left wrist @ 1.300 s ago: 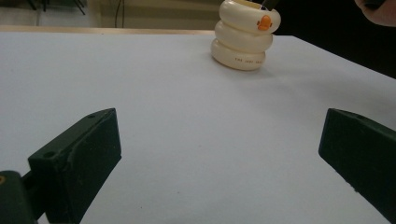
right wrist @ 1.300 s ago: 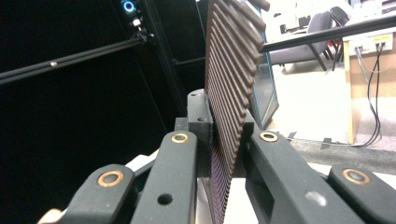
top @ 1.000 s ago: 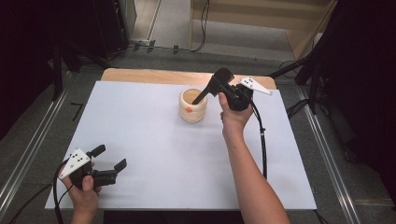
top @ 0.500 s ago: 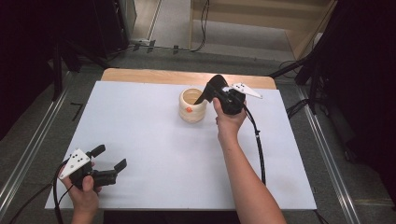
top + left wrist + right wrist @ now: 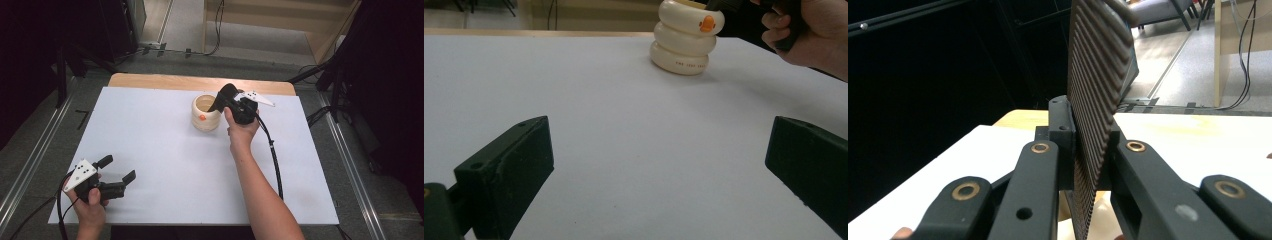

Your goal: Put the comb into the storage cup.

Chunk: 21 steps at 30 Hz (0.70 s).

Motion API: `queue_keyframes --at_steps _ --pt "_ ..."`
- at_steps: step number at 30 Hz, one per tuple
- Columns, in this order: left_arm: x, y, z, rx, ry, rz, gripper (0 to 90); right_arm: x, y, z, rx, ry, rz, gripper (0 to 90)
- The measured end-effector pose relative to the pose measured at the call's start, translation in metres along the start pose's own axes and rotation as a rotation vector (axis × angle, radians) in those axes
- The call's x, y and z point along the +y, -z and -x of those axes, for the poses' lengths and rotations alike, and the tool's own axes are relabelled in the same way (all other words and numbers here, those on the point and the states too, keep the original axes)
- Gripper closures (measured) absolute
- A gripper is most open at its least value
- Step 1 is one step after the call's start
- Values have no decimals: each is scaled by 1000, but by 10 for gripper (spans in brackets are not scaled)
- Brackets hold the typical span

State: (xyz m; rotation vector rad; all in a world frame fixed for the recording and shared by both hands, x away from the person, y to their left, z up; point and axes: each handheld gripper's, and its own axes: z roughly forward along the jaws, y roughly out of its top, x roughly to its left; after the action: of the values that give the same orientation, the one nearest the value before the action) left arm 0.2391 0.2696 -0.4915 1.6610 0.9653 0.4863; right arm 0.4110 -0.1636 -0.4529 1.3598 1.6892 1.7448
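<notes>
1. A cream holder (image 5: 206, 114) shaped like three stacked rings, with a small orange duck-bill mark on its side, stands upright on the white table top (image 5: 165, 150) toward the far edge, near the middle.
2. The right gripper (image 5: 223, 98) is held at the holder's right rim, tilted down and to the left, its tip reaching over the opening — whether it touches the rim or the inside cannot be told.
3. In the right gripper view its jaws are pressed together, ribbed pad against pad, with nothing between them.
4. The left gripper (image 5: 119, 169) lies low at the near left corner of the table top, well apart from the holder, jaws spread wide and empty — the left gripper view looks across bare table top toward the holder (image 5: 686, 37).
</notes>
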Motion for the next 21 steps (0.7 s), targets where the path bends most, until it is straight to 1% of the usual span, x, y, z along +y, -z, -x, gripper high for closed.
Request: queue_keyframes --at_steps 6,7,9,10,12,14,15,16,17,18,19,20,21 --pt "0 0 0 1 -1 -2 0 -1 -2 1 -8 -17 -2 816" --pt "0 0 0 0 -3 -3 0 -1 -1 1 -15 -12 -5 738" --pt "0 0 0 -1 -3 -3 0 -1 0 1 -16 -9 -9 641" --pt "0 0 0 0 -1 -1 0 -1 0 1 -16 -9 -9 641" --pt "0 0 0 0 -2 -2 0 0 2 2 -7 -16 -21 537" --pt "0 0 0 0 -4 -3 0 0 4 4 -7 -6 -34 458" --pt "0 -1 0 0 -6 -2 0 0 5 5 -3 -7 -39 406" --pt "0 -1 0 0 -6 -2 0 0 8 7 -8 -12 -46 323" --pt "0 -1 0 -1 -6 -2 0 0 8 7 -8 -12 -46 323" --pt "0 -1 0 0 -6 -2 0 0 10 8 -5 -7 -44 276" --pt "0 -1 0 0 -6 -1 0 1 12 8 -5 0 -51 204" --pt "0 -1 0 -1 -6 -1 0 1 16 8 -5 25 -65 100" --pt "0 -1 1 0 -6 -1 0 1 16 8 -5 25 -65 100"
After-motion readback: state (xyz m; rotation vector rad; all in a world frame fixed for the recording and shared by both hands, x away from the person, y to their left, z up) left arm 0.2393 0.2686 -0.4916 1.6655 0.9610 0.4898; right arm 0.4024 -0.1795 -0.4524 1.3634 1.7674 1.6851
